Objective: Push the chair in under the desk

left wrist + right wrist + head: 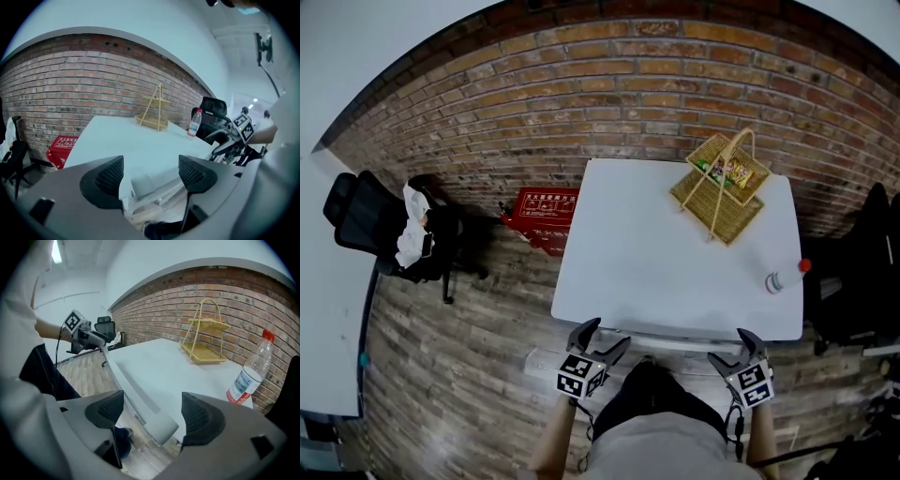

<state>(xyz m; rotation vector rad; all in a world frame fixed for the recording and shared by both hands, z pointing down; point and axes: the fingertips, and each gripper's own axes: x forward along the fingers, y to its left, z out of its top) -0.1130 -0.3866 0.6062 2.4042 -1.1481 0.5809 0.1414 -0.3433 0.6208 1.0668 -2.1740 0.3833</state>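
Head view: the white surface [656,253] fills the middle of the frame, with a basket [722,183] at its upper right and a bottle [783,278] lying at its right edge. The chair [675,341] shows only its pale back, along the surface's lower edge. The left tool [600,337] and right tool [736,352] sit at that edge, one near each end of the back.

Left gripper view: the left tool [150,176] has its jaws apart, gripping nothing. The chair [143,183] shows in the gap, at the edge of the surface [126,140].

Right gripper view: the right tool [152,416] is wide open and holds nothing. The chair [140,394] runs up to the left from between its jaws, along the surface's edge.
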